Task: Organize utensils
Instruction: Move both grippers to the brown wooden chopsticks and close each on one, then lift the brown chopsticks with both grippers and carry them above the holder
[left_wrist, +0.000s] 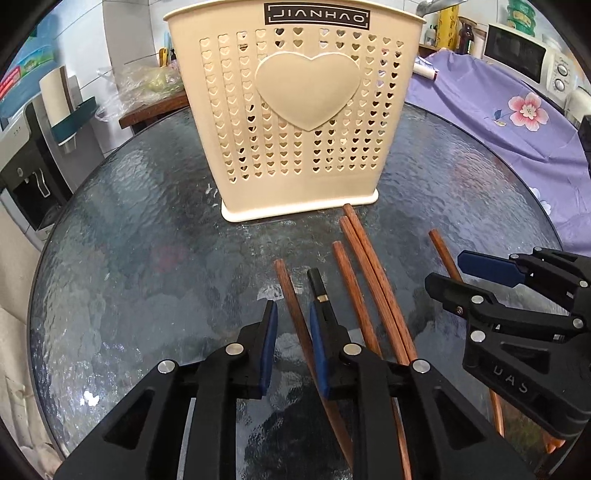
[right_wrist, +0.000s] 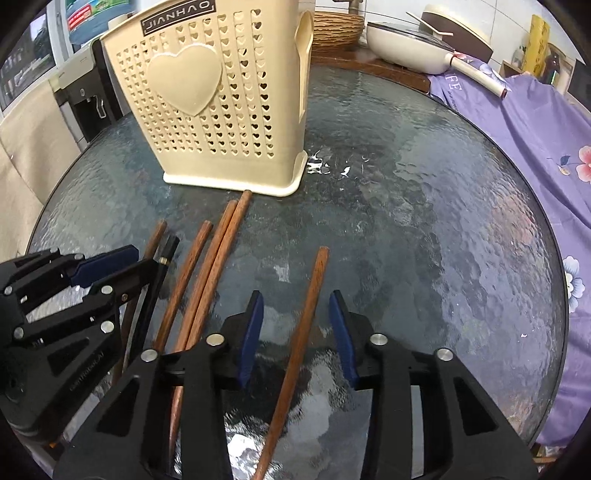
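Textured dark glass makes up the round table (left_wrist: 129, 258), with a cream heart-pierced utensil holder (left_wrist: 295, 122) standing upright at its far side. Several wooden chopsticks (left_wrist: 373, 284) and one black chopstick (left_wrist: 319, 288) lie fanned out just before its base. The left gripper (left_wrist: 291, 325) straddles a brown chopstick (left_wrist: 290, 295), jaws narrow but not pinching. The right gripper (right_wrist: 295, 314) stands wider around a lone chopstick (right_wrist: 306, 314), pads clear of it.
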